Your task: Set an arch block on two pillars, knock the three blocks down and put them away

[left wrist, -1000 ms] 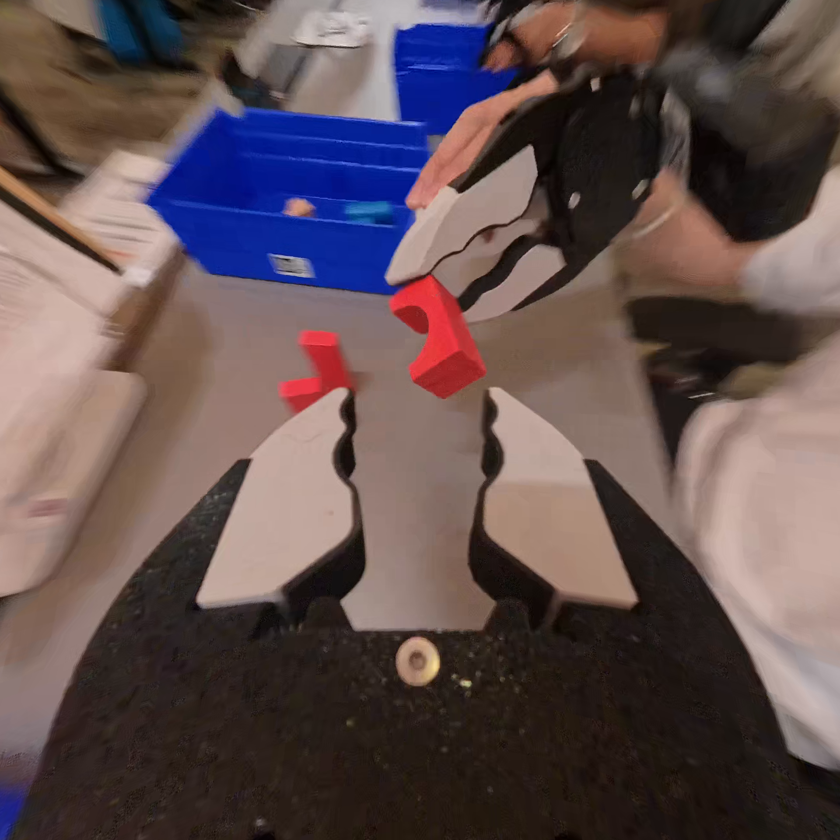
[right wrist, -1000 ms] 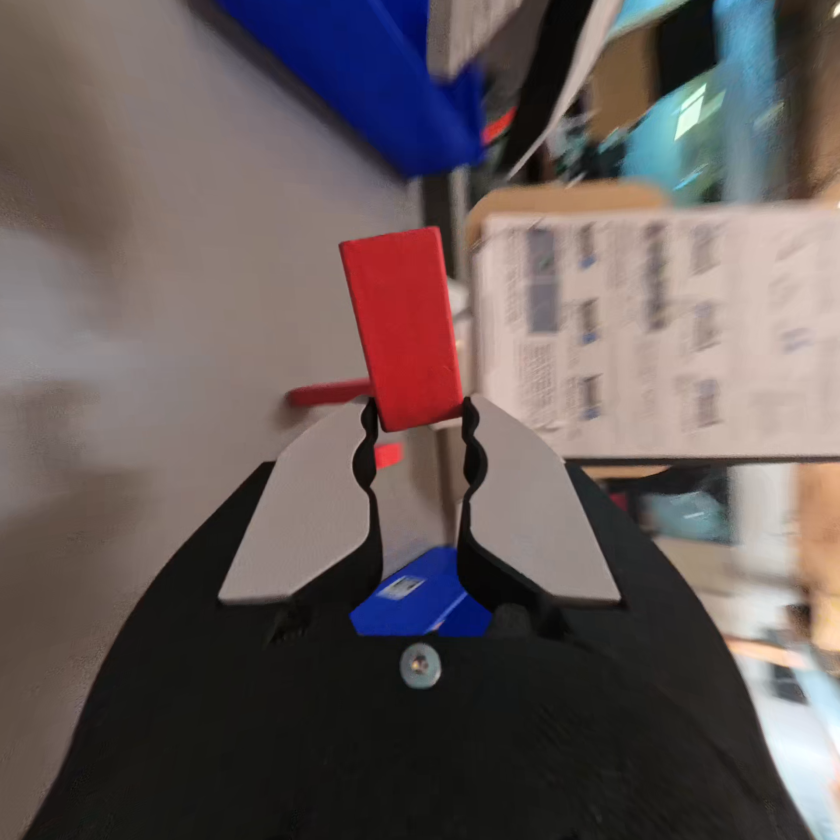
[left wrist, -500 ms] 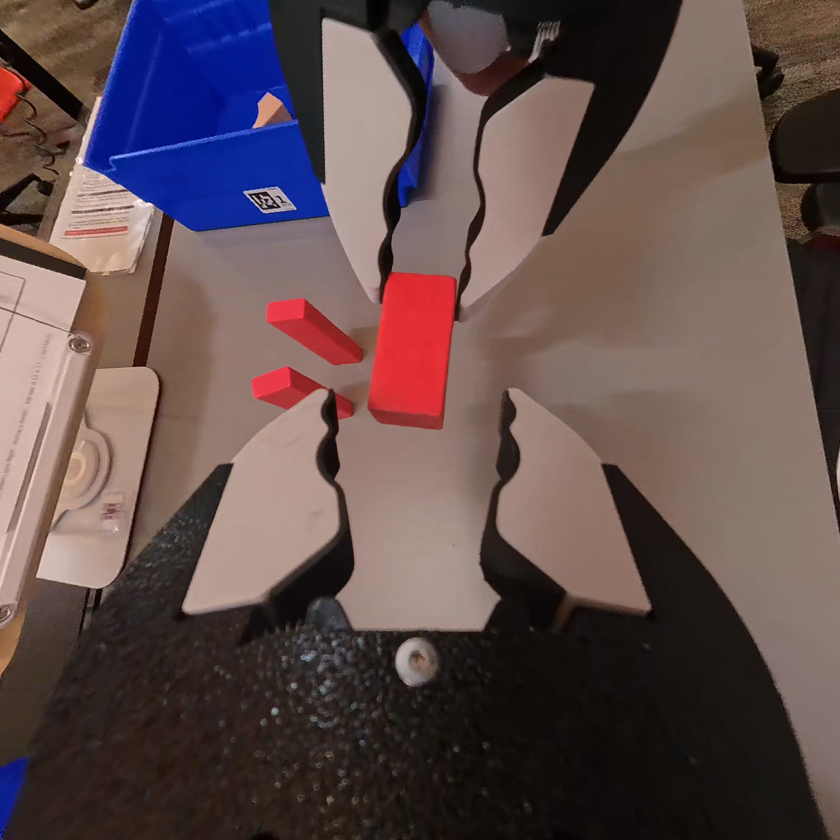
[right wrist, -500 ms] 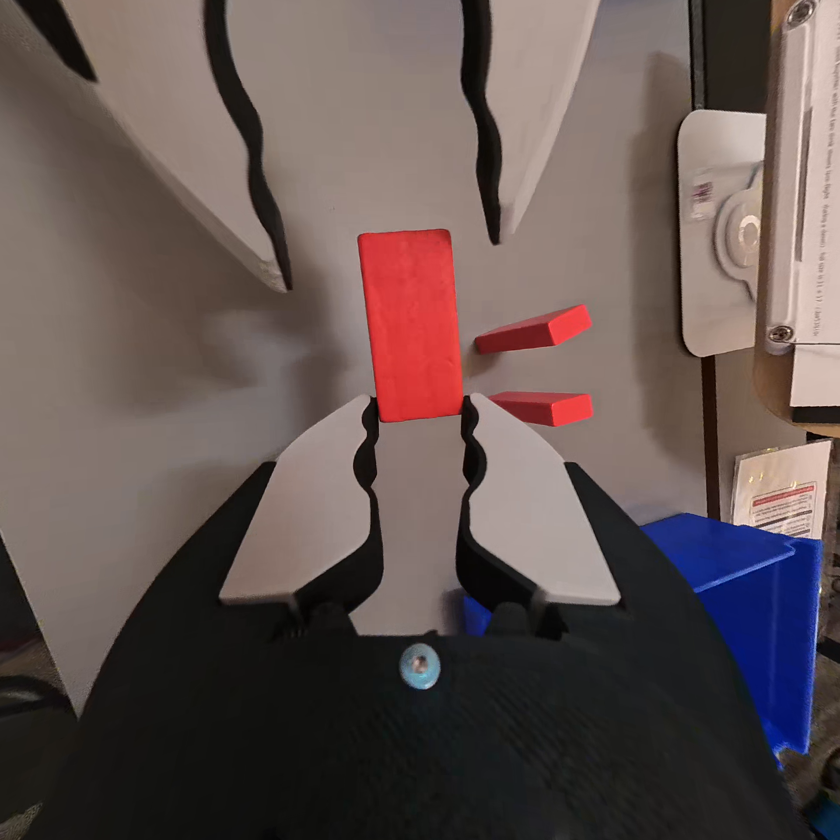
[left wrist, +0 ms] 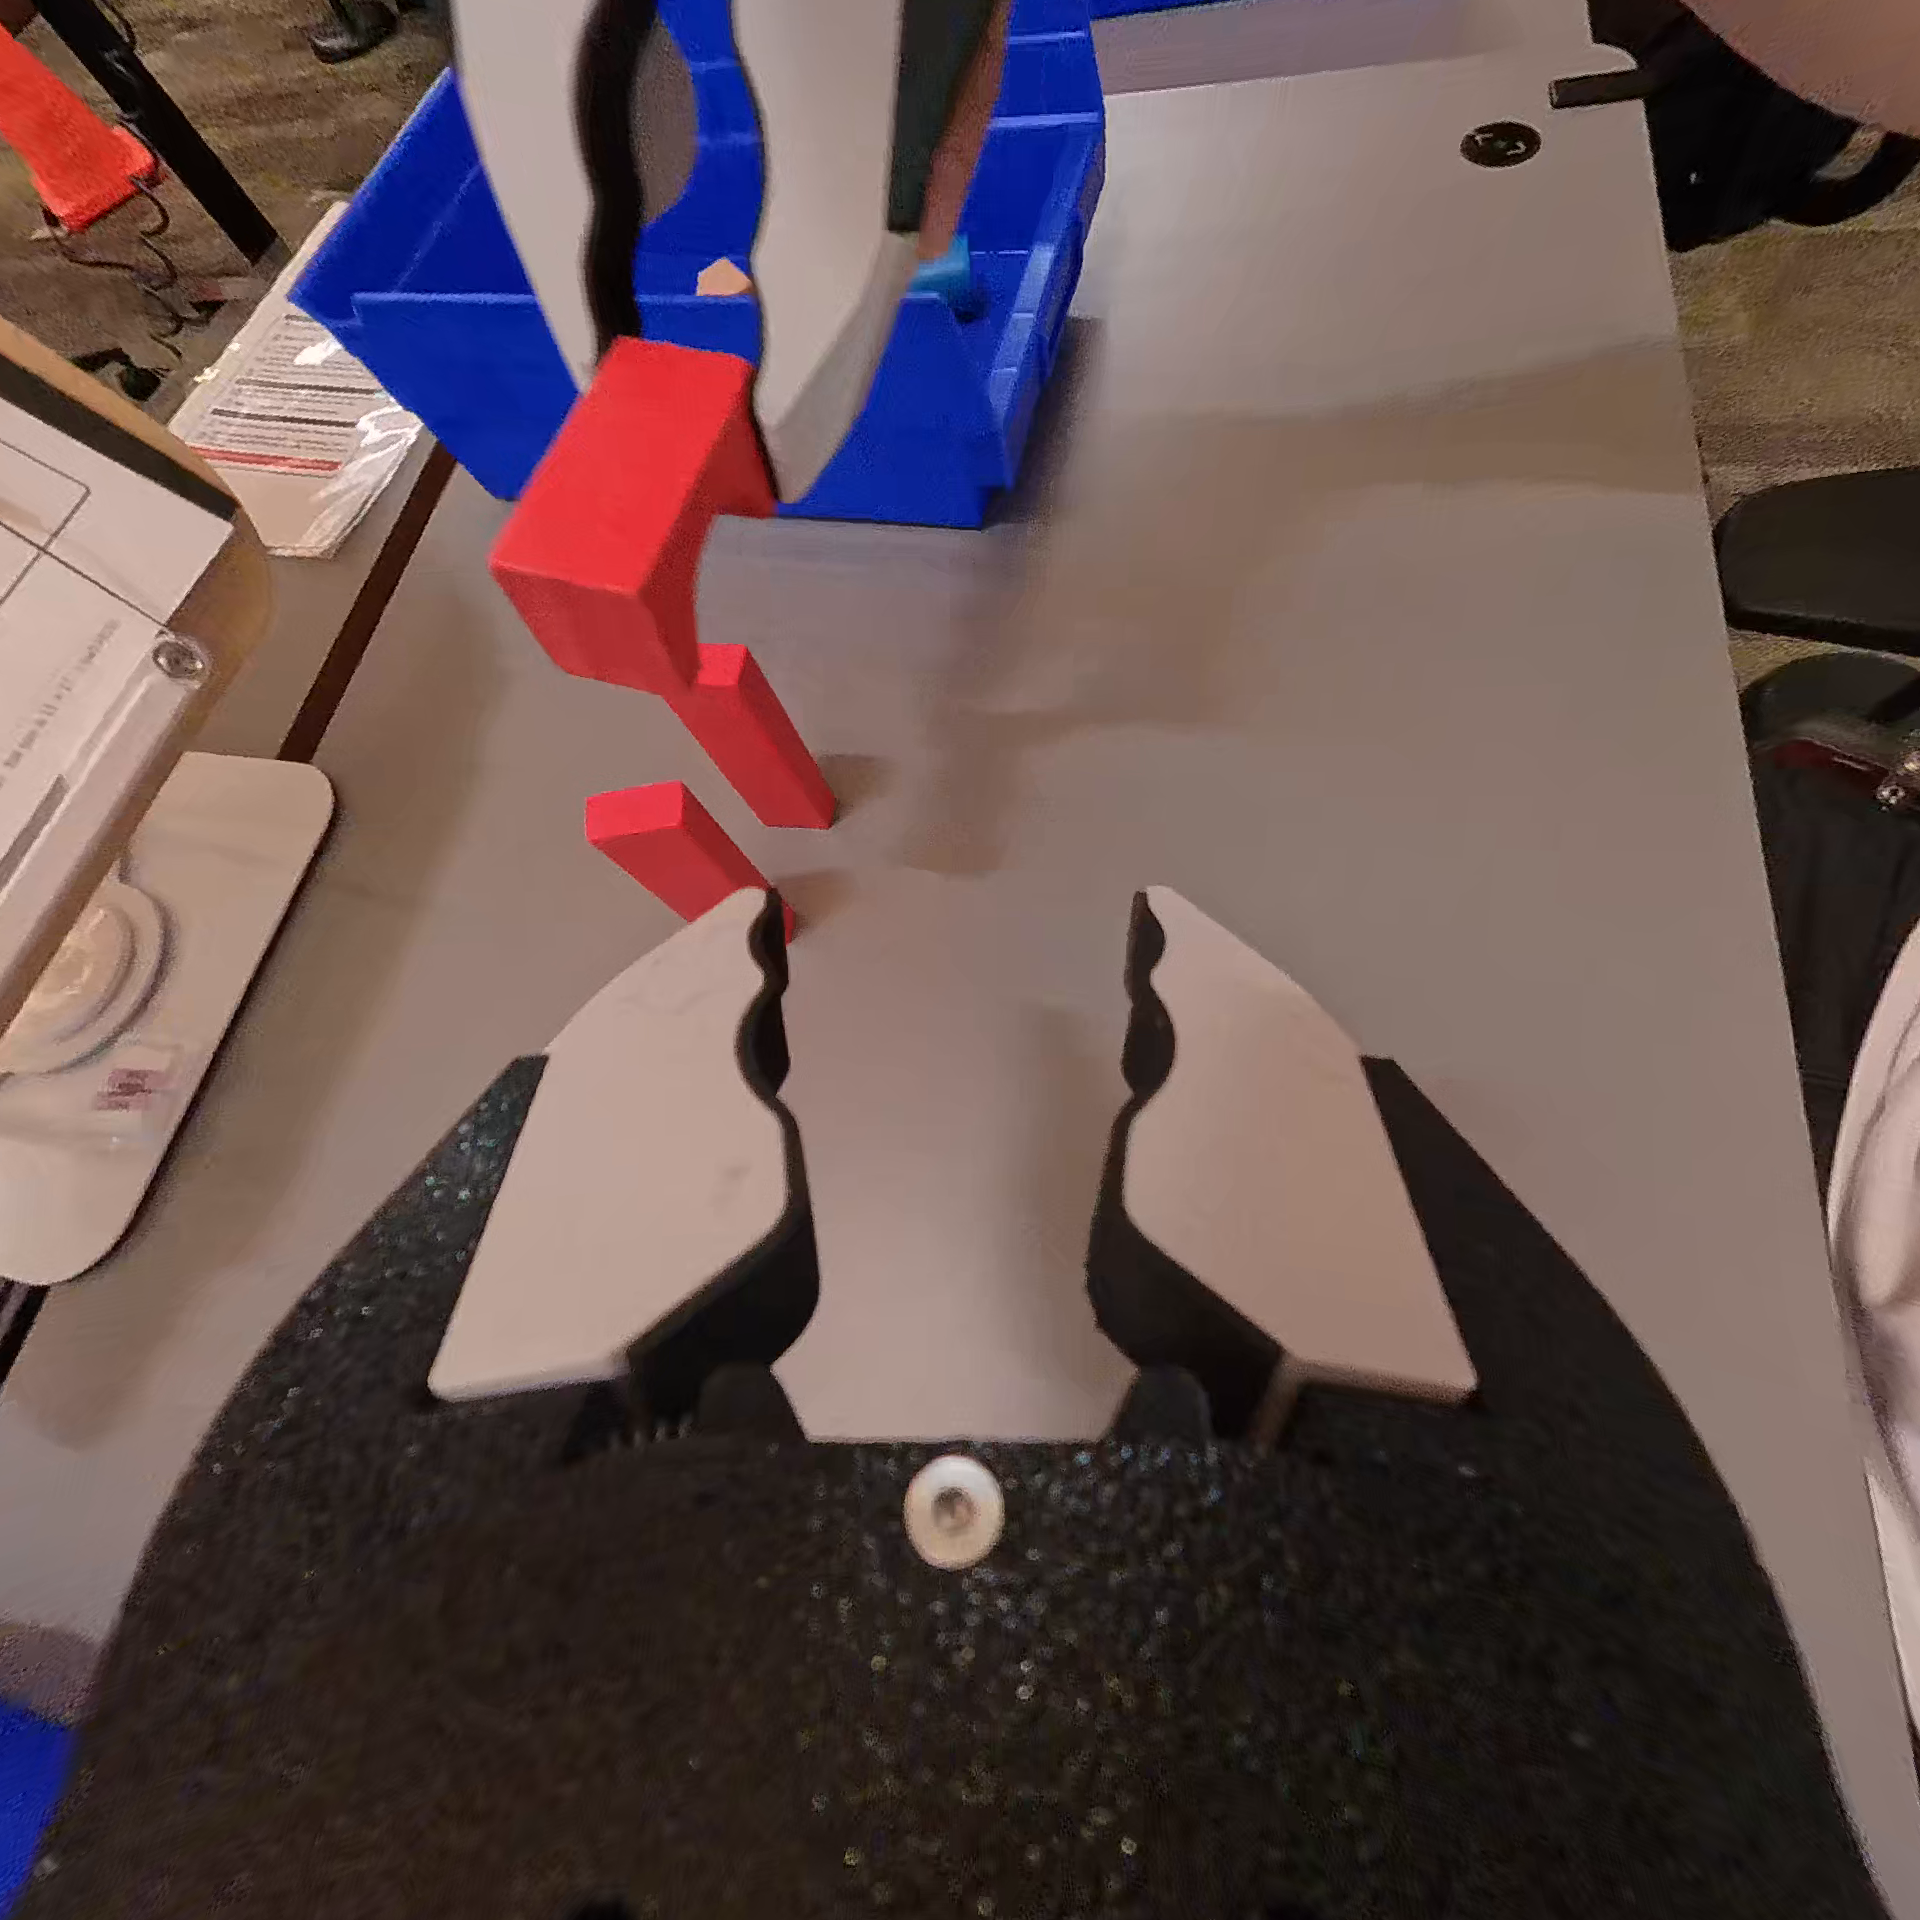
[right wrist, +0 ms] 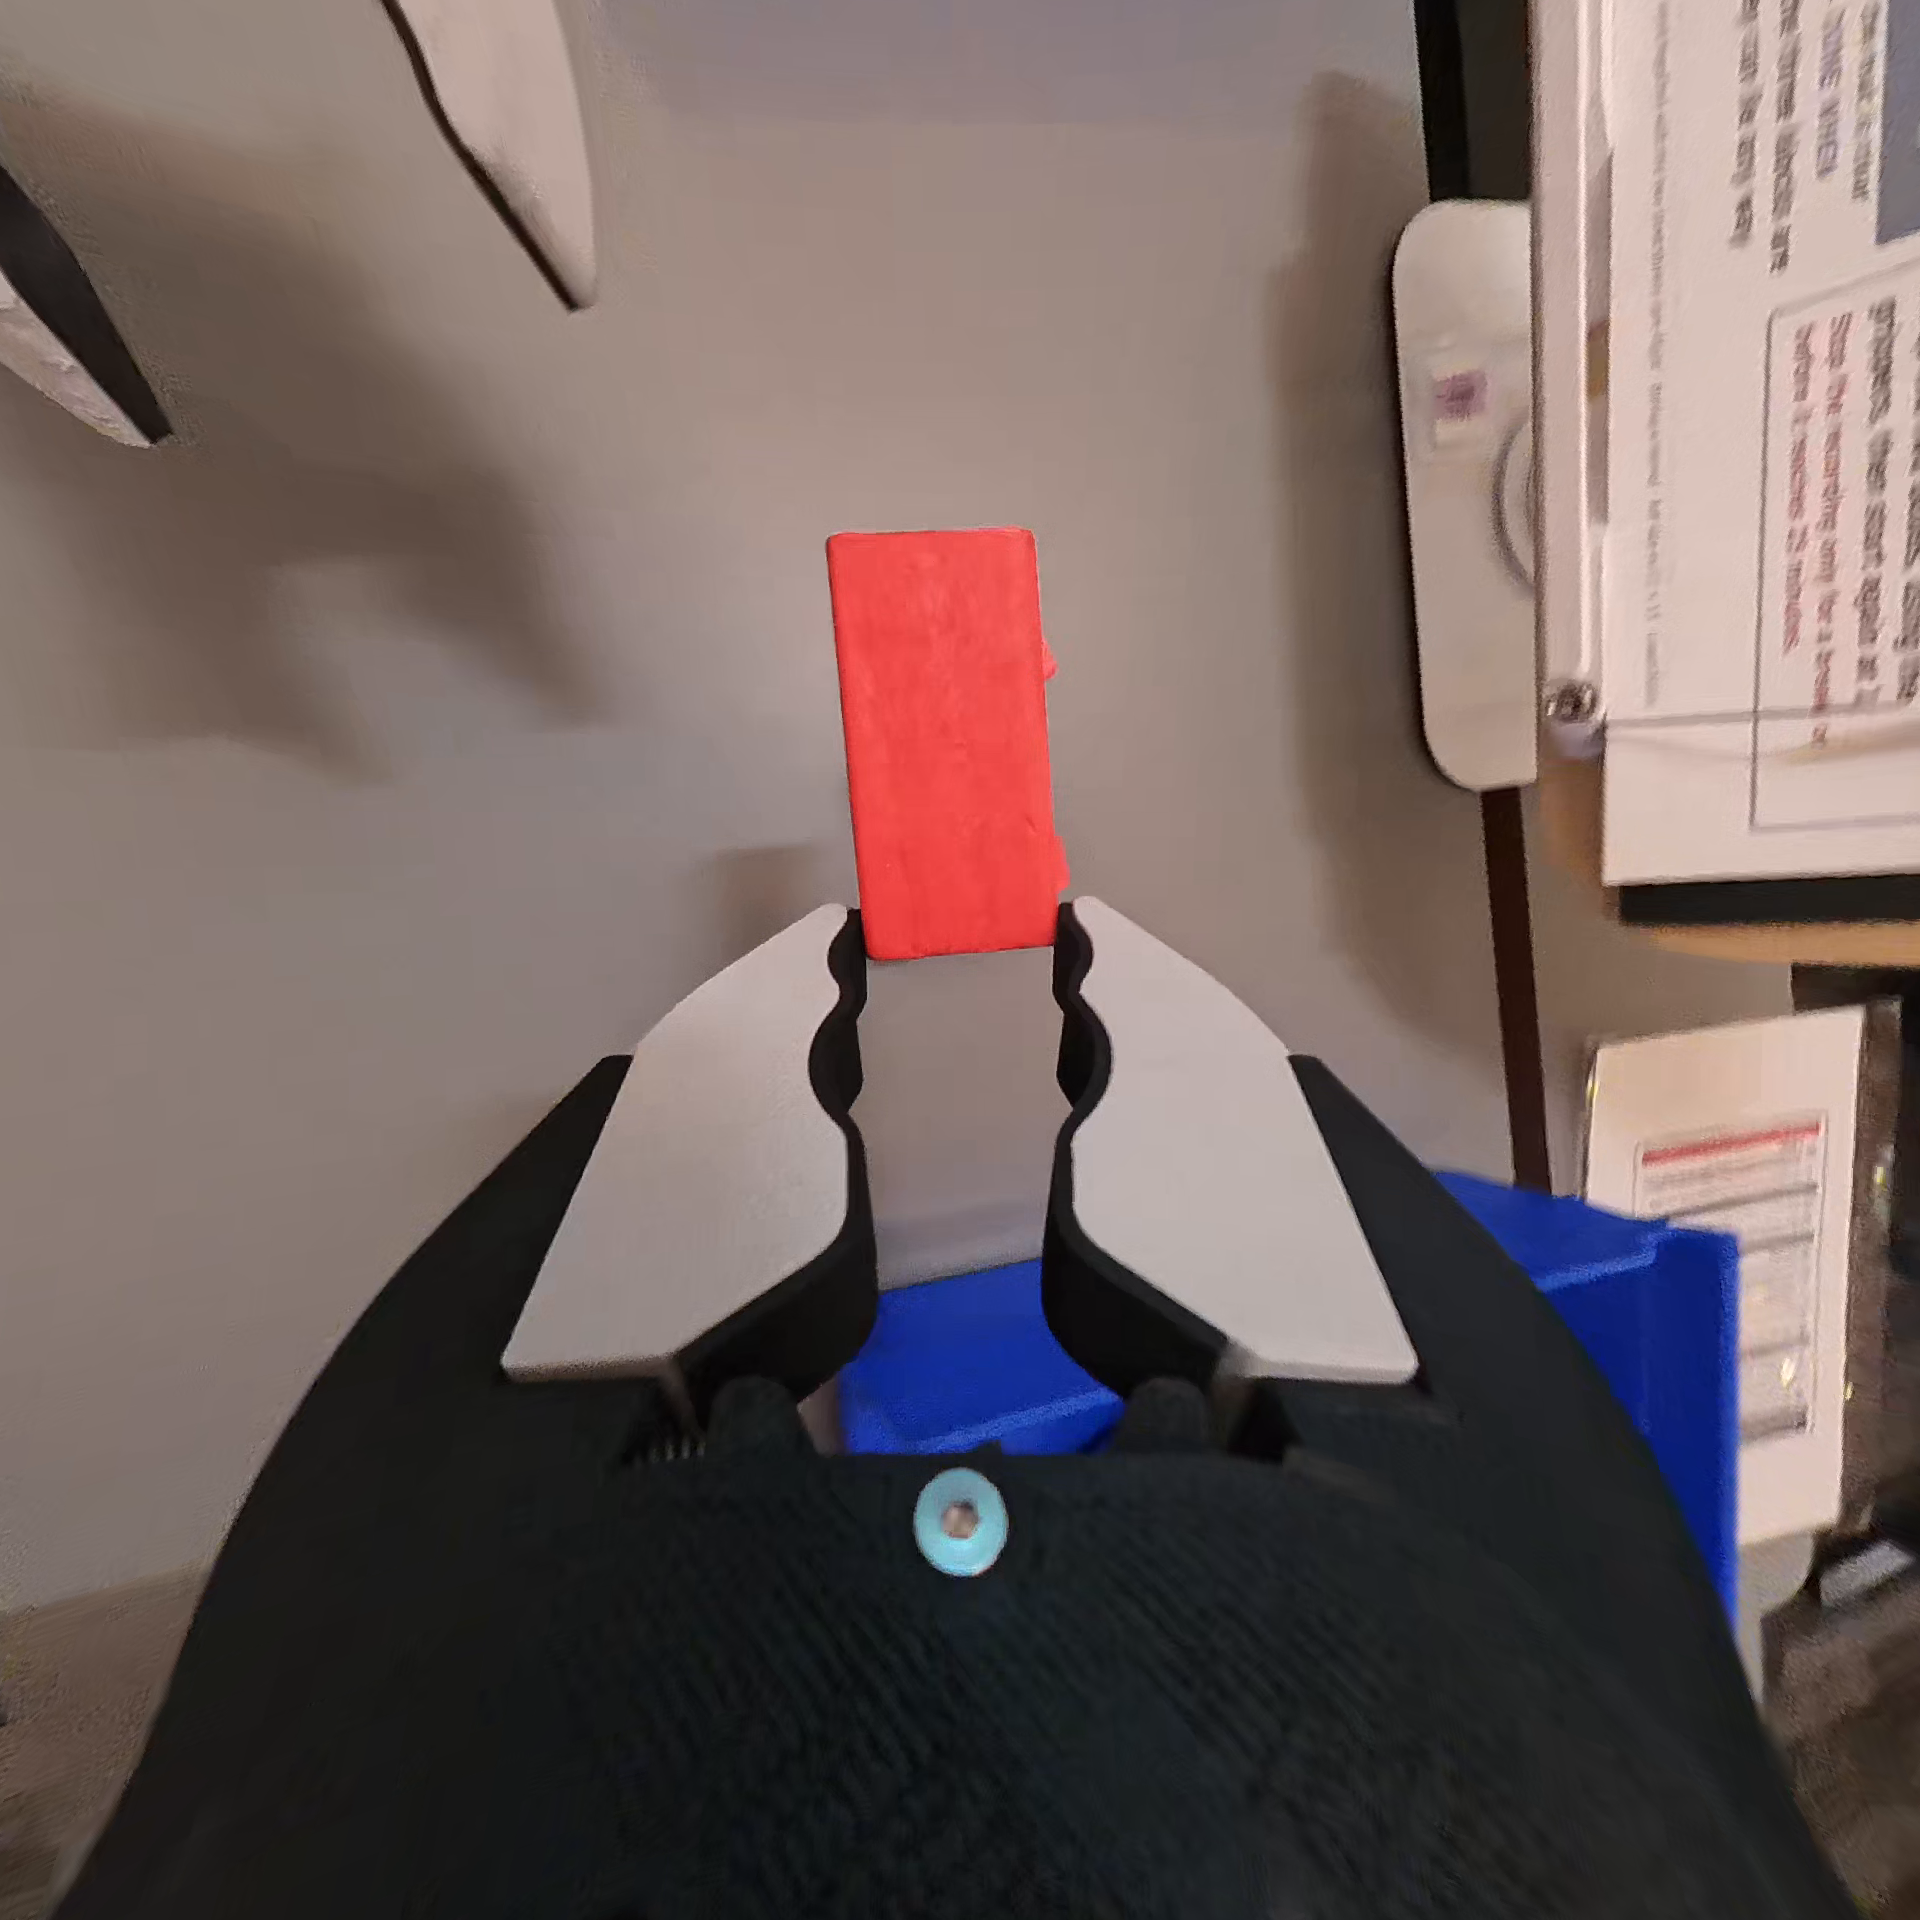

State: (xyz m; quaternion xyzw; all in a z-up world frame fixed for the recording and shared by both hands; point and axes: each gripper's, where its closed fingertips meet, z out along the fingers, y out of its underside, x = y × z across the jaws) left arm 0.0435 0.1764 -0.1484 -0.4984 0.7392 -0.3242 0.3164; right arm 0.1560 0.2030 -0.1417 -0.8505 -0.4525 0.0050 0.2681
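My right gripper (right wrist: 961, 925) is shut on one end of a red block (right wrist: 945, 748). In the left wrist view it (left wrist: 675, 353) comes down from the top and holds the block (left wrist: 623, 520) tilted over two small red bars standing on the grey table (left wrist: 1299, 727). The far bar (left wrist: 758, 738) sits right under the block's lower end; I cannot tell whether they touch. The near bar (left wrist: 675, 852) stands by my left fingertip. My left gripper (left wrist: 956, 914) is open and empty, low over the table. In the right wrist view only slivers of the bars (right wrist: 1051, 665) show beside the block.
A blue bin (left wrist: 935, 416) with small pieces inside stands behind the bars and also shows in the right wrist view (right wrist: 1610, 1351). A sign holder on a white base (left wrist: 125, 935) and a laminated sheet (left wrist: 301, 416) lie left of the table edge. A black chair (left wrist: 1829, 561) and a sleeve (left wrist: 1881, 1195) are at the right.
My right gripper has carried the red block sideways from beside the two bars to over them, and they are now mostly hidden under it in the right wrist view. My left gripper stays open.
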